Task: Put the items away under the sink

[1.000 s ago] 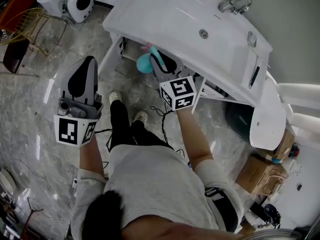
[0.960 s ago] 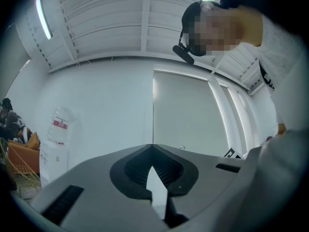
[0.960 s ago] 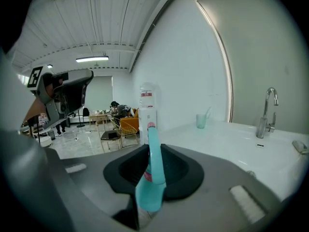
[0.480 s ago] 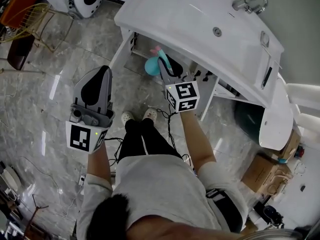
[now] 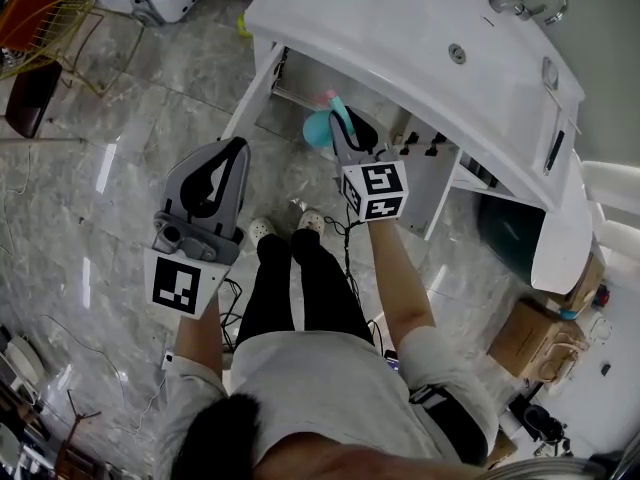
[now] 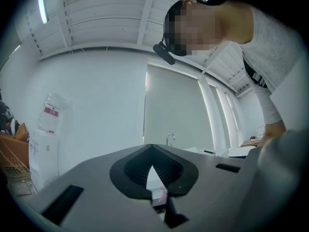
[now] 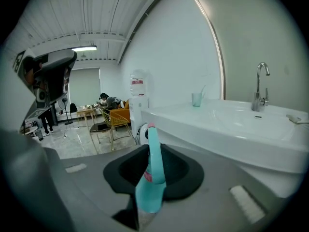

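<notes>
As right tongs clamp bottle, seemingly pink-labelled

Glossy grey marble floor, white walls (gold wire chair nearby)

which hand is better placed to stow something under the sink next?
Right. The right gripper holds the teal plastic bottle with a pink tip, right at the open cabinet below the white sink. The left gripper is empty, over the grey marble floor, farther from the opening.
</notes>
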### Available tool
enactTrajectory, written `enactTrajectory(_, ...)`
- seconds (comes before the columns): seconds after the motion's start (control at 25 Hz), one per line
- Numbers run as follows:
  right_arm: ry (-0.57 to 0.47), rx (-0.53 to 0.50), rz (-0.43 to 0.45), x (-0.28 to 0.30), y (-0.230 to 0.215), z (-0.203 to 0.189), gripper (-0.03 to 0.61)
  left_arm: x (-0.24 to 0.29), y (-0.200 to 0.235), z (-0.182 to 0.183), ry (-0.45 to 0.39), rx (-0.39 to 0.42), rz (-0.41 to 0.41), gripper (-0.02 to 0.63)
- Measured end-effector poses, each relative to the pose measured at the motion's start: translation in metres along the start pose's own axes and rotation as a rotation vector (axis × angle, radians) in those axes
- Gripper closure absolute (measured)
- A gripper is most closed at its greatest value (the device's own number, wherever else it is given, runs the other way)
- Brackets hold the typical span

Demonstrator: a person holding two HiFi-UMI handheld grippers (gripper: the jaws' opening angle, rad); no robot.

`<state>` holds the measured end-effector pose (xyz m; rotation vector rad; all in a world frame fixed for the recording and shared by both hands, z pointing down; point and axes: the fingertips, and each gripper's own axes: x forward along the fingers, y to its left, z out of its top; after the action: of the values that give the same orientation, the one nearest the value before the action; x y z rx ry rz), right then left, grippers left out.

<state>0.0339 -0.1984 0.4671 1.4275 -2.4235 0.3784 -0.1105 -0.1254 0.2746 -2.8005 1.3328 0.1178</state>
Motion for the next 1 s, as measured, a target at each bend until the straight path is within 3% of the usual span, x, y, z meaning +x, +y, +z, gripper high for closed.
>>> enactTrajectory(0.52, 0.006, 0.002, 0.021, 0.051, -0.03, -0.094, 0.488, 0.008, -0.036, -0.121, 0.06, -0.044, -0.006, 0.607)
enactTrajectory(1.0, -0.017, -0.031, -0.015, 0.131, -0.076, -0.184, 0.489, 0.004, -0.052, -0.275, 0.029, -0.089, -0.019, 0.607)
